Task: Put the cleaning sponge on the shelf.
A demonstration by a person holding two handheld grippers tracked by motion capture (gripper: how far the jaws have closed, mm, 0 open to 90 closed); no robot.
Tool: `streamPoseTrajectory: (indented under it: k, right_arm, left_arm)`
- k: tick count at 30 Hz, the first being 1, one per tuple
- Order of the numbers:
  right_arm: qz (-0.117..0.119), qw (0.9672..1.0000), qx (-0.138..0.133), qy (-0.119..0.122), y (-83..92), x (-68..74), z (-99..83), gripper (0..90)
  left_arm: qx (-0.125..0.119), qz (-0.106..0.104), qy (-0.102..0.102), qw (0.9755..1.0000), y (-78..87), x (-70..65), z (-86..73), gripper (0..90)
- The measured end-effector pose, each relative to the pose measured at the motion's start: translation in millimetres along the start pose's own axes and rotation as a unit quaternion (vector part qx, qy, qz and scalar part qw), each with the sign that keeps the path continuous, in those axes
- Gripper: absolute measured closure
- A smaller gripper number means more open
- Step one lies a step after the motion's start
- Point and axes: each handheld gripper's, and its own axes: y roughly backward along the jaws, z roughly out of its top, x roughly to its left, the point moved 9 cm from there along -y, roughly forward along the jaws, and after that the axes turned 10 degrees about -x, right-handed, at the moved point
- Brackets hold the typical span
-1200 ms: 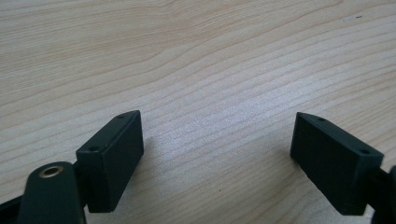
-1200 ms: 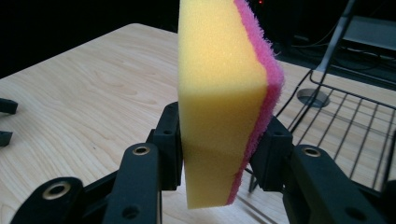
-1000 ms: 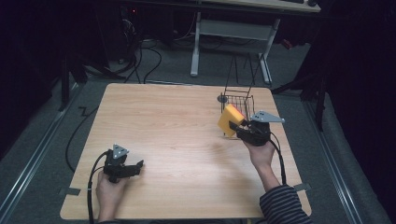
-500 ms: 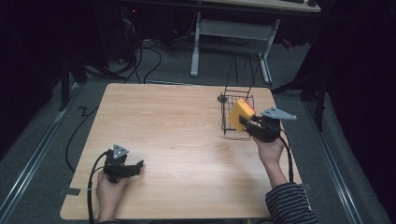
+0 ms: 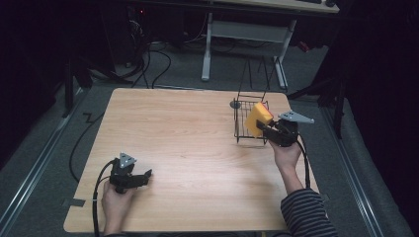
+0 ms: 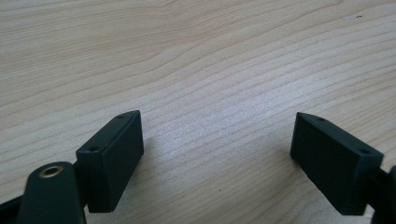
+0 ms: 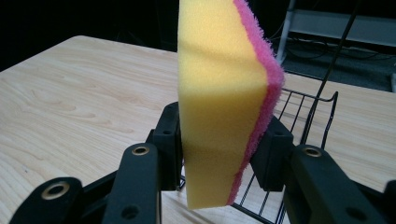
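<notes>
On the far right of the light wooden worktop (image 5: 188, 133) stands a black wire basket (image 5: 249, 123), open at the top, with thin wire uprights rising from its far side. Just right of it the right claw (image 5: 263, 129), held in the person's right hand (image 5: 285, 152), grips a yellow sponge (image 5: 258, 118) with a pink scouring layer; the sponge stands on edge, tilted slightly, over the basket's right side, and whether it touches the wires cannot be told. From the right gripper view the sponge (image 7: 224, 107) is seen pinched across its thickness, one black jaw pressed on the yellow face and the other on the pink face, with the foam rising well above the jaws and a short part hanging below them; the basket's rim and floor wires (image 7: 303, 112) lie behind and beneath. A grey three-cornered plate (image 5: 295, 117) tops this claw, and a striped sleeve (image 5: 306, 217) covers the forearm at the near edge. At the near left corner the left claw (image 5: 146, 175) rests low on the worktop in the person's left hand (image 5: 117, 202), well apart from the basket, its cable (image 5: 98, 187) looping toward the near edge. From the left gripper view its jaws stand wide apart, holding nothing, with bare wood grain (image 6: 210, 84) between them.
</notes>
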Motion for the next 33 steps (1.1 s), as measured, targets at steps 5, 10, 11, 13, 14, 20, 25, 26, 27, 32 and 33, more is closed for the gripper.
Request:
streamPoseTrajectory:
  k: [5,10,11,13,14,20,25,26,27,32,33]
  right_arm:
    - [-0.011,0.9999,0.011,0.008,-6.8,-4.3,-0.8,60.8]
    - [-0.027,0.9995,0.008,0.016,-16.3,-8.7,1.5,60.7]
    - [-0.029,0.9995,0.008,0.015,-18.3,-9.9,0.5,60.7]
    - [-0.032,0.9993,0.014,0.015,-22.4,-12.6,-3.6,60.7]
    - [-0.035,0.9991,0.019,0.015,-24.4,-13.9,-6.3,60.7]
    - [-0.048,0.9984,0.028,0.012,-35.8,-19.8,-16.4,60.8]
    - [-0.053,0.9976,0.036,0.026,-46.1,-17.5,-24.7,60.8]
    - [-0.054,0.9976,0.036,0.025,-47.8,-17.3,-25.8,60.8]
    - [-0.056,0.9975,0.037,0.024,-49.2,-17.7,-26.9,60.8]
    - [-0.064,0.997,0.041,0.019,-53.6,-21.2,-31.4,60.8]
    - [-0.062,0.9971,0.039,0.021,-54.1,-21.7,-31.7,60.8]
  left_arm:
    - [0.0,0.0,0.001,1.0,-0.1,-0.1,0.0,17.9]
    - [-0.001,0.0,0.001,1.0,-0.1,0.0,0.1,17.9]
    - [-0.001,0.0,0.001,1.0,-0.1,0.0,0.1,17.9]
    - [-0.001,0.0,0.001,1.0,0.0,0.0,0.1,17.9]
    - [0.0,-0.001,0.001,1.0,0.1,0.0,0.0,17.9]
    - [-0.001,0.0,0.001,1.0,-0.1,0.0,0.1,17.9]
    - [-0.001,0.0,0.001,1.0,-0.1,0.0,0.1,17.9]
    - [-0.001,0.0,0.001,1.0,-0.1,0.0,0.1,17.9]
    - [-0.001,0.0,0.001,1.0,0.0,0.0,0.1,17.9]
    - [0.0,0.001,-0.001,1.0,-0.1,-0.1,0.0,17.9]
    - [0.0,0.001,-0.001,1.0,-0.1,0.0,0.0,17.9]
